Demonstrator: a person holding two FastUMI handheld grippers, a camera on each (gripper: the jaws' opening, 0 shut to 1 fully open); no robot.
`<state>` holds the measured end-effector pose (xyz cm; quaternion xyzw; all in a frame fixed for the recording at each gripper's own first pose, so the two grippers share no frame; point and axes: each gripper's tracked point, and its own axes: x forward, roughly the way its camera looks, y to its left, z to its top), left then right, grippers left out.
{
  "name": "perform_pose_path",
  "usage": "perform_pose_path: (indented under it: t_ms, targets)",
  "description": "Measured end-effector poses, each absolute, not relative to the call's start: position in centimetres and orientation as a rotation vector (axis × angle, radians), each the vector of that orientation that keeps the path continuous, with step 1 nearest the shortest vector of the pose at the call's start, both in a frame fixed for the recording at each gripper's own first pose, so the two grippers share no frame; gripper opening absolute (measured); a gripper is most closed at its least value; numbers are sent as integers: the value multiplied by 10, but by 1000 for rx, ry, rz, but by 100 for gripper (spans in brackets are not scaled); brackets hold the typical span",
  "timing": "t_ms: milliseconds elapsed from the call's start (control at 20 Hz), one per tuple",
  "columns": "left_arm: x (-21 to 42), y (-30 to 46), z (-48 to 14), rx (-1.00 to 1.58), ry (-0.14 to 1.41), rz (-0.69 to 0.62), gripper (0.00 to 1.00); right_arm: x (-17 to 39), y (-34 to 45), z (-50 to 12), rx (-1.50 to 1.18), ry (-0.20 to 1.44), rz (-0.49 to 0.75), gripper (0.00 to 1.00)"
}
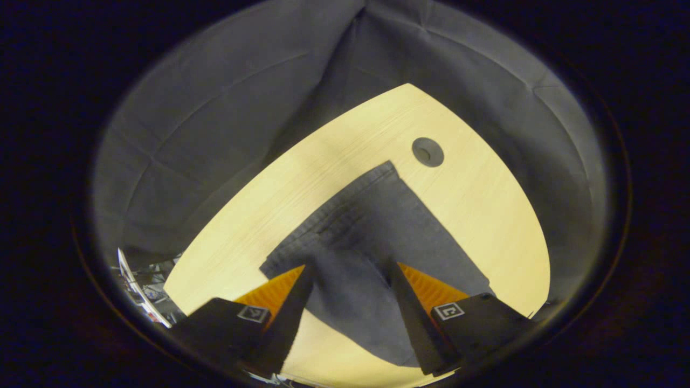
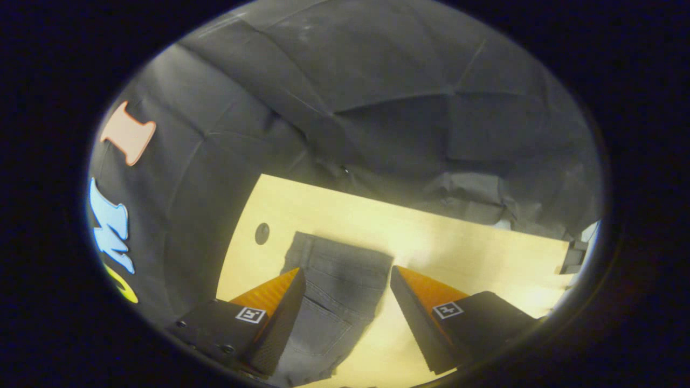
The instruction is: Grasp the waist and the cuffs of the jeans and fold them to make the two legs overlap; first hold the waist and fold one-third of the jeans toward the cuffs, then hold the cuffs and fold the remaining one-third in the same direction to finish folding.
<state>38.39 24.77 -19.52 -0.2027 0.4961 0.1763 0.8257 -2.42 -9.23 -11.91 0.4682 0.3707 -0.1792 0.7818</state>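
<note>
Jeans [image 1: 372, 242] are lying flat on the bench [image 1: 485, 199], their long axis running away from the left tongs [image 1: 349, 269] toward the bench's round hole [image 1: 427, 152]. The left tongs and right tongs [image 2: 347, 275] are both hovering spread above the denim, gripping nothing. Bare bench is lying open on either side of the jeans.

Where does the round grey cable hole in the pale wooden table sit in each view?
Left gripper view: the round grey cable hole sits upper right of centre, just beyond the far corner of the dark grey jeans.
Right gripper view: the hole sits left of centre, beside the jeans' far left corner.
Shared landmark: the jeans lying on the pale wooden table.
</note>
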Motion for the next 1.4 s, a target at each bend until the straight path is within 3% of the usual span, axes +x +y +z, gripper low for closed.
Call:
perform_pose_path:
  t_ms: [150,200,250,300,450,500,550,850,1050,1100,1150,1300,1350,1400]
  targets:
    - [362,238,-184,-462,1030,311,97,-20,-78,-155,1049,882,-407,97]
    - [355,233,-175,-485,1009,283,96,-11,-85,-155,1052,827,-429,97]
    - [349,228,-170,-513,987,254,93,-5,-81,-156,1062,834,-428,86]
    - [343,224,-164,-540,955,229,93,-8,-83,-161,1059,840,-435,84]
    - [318,210,-153,-640,882,161,96,-13,-81,-160,1068,865,-381,41]
    - [309,203,-151,-690,864,134,89,-14,-83,-153,1070,851,-363,37]
    - [300,197,-149,-740,846,121,93,-10,-82,-139,1072,806,-335,32]
    - [250,206,-133,-924,696,151,97,-24,-42,-15,928,595,-58,29]
    - [237,213,-133,-947,637,157,100,-42,60,63,723,480,186,29]
    - [237,216,-134,-944,635,159,97,-47,98,76,672,456,254,24]
    - [241,220,-136,-945,632,160,94,-48,132,85,641,437,308,29]
    - [266,243,-159,-919,654,184,97,-81,249,82,599,452,448,28]
    - [278,253,-164,-905,663,181,94,-91,283,68,618,484,477,28]
    - [289,259,-170,-896,673,173,97,-100,311,49,632,521,491,24]
